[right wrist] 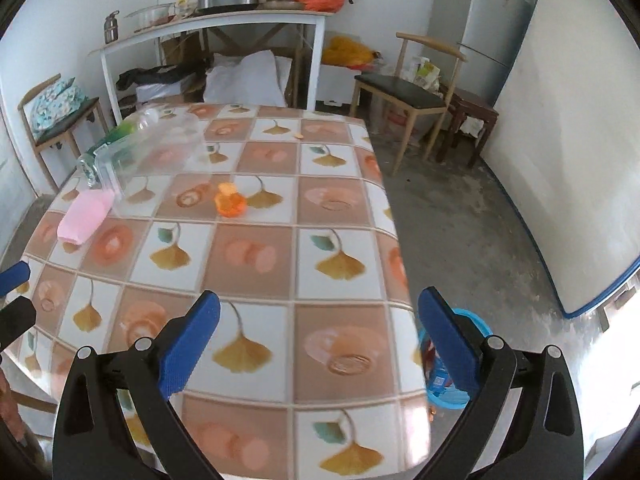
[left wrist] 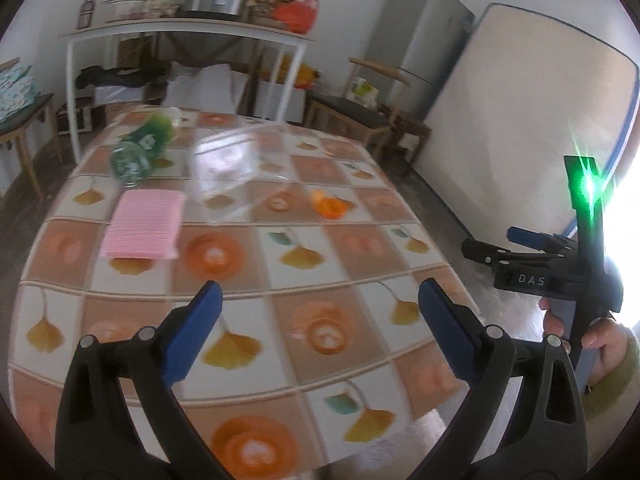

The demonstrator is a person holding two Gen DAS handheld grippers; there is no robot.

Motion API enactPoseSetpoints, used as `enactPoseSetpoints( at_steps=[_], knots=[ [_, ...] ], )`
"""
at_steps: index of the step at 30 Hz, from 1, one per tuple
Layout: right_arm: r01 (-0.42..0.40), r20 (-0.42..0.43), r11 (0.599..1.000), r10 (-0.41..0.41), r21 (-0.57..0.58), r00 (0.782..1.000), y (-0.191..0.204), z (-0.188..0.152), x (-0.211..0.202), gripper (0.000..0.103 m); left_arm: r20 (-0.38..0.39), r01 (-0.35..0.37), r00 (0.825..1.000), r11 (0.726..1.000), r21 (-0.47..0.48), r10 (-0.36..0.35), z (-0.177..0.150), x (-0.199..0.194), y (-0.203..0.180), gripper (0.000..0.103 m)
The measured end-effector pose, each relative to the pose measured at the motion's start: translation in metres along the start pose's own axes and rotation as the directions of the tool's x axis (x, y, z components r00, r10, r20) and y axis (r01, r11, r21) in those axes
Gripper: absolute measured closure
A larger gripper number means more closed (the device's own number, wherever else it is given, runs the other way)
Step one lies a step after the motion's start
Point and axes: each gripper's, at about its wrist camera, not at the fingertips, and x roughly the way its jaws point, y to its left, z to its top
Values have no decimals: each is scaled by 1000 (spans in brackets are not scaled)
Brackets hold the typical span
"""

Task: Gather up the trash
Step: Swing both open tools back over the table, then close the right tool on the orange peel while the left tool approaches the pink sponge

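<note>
On the patterned table [left wrist: 248, 272] [right wrist: 256, 264] lie orange peel pieces [left wrist: 330, 204] [right wrist: 230, 202], a tipped green plastic bottle [left wrist: 142, 148] [right wrist: 108, 144], a clear plastic container on its side [left wrist: 232, 168] [right wrist: 156, 152] and a pink cloth [left wrist: 142, 224] [right wrist: 86, 214]. My left gripper [left wrist: 320, 320] is open and empty above the table's near part. My right gripper [right wrist: 320, 324] is open and empty over the table's right front edge; it also shows at the right of the left wrist view [left wrist: 520, 248].
A blue bin [right wrist: 452, 364] with some rubbish stands on the floor by the table's right side. Chairs [right wrist: 404, 96] [right wrist: 60, 116], a white side table [right wrist: 208, 28], a fridge [left wrist: 416, 40] and a leaning mattress [right wrist: 576, 140] ring the room.
</note>
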Motion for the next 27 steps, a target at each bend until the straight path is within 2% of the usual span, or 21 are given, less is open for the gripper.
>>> enactPoseSetpoints(
  at_steps=[4, 11, 17, 22, 27],
  knots=[
    [33, 6, 999, -33, -11, 999, 17, 12, 0, 7, 11, -29, 1000, 999, -21, 29, 3, -3, 21, 8],
    [22, 32, 1000, -22, -7, 999, 34, 29, -10, 7, -9, -49, 999, 996, -81, 48, 7, -1, 47, 8],
    [25, 43, 1000, -25, 0, 999, 40, 38, -13, 7, -27, -125, 992, 982, -139, 122, 10, -1, 62, 8],
    [12, 47, 1000, -13, 22, 999, 42, 44, -15, 7, -15, -190, 982, 966, -172, 191, 13, -9, 69, 8],
    [18, 56, 1000, -19, 17, 998, 49, 44, -19, 7, -30, -272, 962, 944, -189, 271, 12, -11, 75, 8]
  ],
)
